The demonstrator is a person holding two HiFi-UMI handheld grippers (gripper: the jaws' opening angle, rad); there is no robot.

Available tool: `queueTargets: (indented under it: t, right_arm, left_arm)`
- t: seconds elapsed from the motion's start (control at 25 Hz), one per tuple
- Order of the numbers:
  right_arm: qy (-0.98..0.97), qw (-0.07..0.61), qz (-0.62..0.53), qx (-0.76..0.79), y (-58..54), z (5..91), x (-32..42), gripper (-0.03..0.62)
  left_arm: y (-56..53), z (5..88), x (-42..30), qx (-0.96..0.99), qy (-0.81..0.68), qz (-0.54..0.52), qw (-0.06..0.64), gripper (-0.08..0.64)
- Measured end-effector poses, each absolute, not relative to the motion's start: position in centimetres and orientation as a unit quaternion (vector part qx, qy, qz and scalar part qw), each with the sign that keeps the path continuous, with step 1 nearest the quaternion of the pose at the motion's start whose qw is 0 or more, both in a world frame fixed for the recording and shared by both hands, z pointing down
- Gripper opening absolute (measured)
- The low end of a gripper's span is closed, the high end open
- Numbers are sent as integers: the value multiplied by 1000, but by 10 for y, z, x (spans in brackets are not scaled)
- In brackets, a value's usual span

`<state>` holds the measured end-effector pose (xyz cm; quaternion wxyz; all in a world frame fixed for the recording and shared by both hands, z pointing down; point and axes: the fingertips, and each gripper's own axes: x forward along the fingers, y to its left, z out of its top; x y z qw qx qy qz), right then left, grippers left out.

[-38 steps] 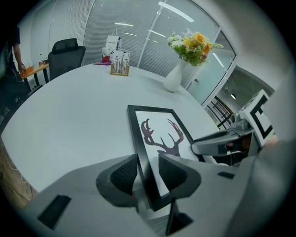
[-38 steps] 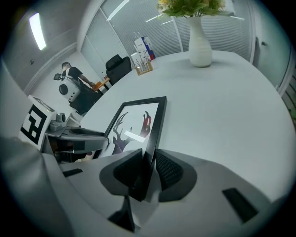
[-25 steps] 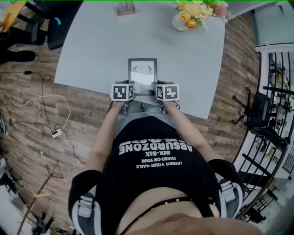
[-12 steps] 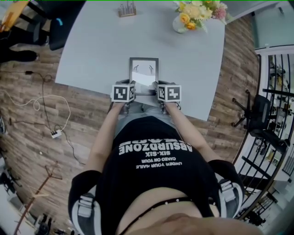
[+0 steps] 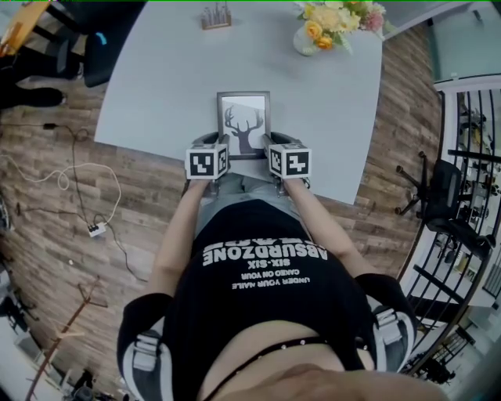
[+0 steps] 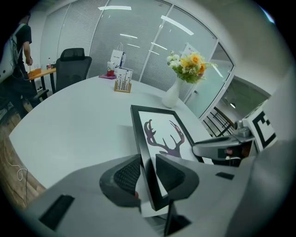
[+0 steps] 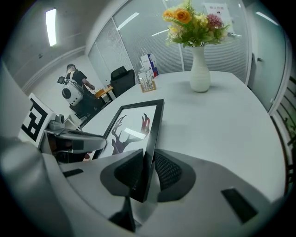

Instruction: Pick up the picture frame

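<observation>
A black picture frame [image 5: 243, 124] with a deer-antler print is held over the near edge of the grey table [image 5: 172, 78], tilted so its face shows. My left gripper [image 5: 220, 146] is shut on the frame's left side rail [image 6: 144, 152]. My right gripper [image 5: 268, 146] is shut on its right side rail [image 7: 150, 146]. In the left gripper view the frame [image 6: 159, 139] runs away from the jaws with the right gripper [image 6: 217, 149] beyond it. The right gripper view shows the frame [image 7: 134, 125] edge-on between the pads, with the left gripper [image 7: 74, 139] beyond it.
A white vase of flowers [image 5: 333, 23] stands at the table's far right, and a small pen holder [image 5: 214, 15] at the far middle. An office chair [image 5: 106, 39] stands off the table's left corner. Cables lie on the wooden floor [image 5: 78, 196] at the left.
Both grippers have risen with the frame. The frame has tipped up off the table, so the antler print now faces the head camera instead of glare.
</observation>
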<state>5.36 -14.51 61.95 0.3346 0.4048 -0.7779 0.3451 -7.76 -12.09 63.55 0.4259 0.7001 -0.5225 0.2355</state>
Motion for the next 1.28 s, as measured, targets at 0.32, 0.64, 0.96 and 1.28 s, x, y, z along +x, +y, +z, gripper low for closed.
queueTargets:
  t: [0.32,0.64,0.96,1.28]
  right_arm:
    - [-794,310,323,410,-146,595,49,91]
    - [-815,289,282,416,-143,563,48,91]
    - [-826,263,260,426,-143,538,46,91]
    - [-838,240,231,432,-140,514,47,90]
  left_arm:
    - [-124,605,-81,713,-536,220,394,114]
    - [-120,578,-82,721,-551,199,369,114]
    - [-120,544,-84,732,-566,187,328,114]
    - [-119,523,-83,737,-576,177,307,114]
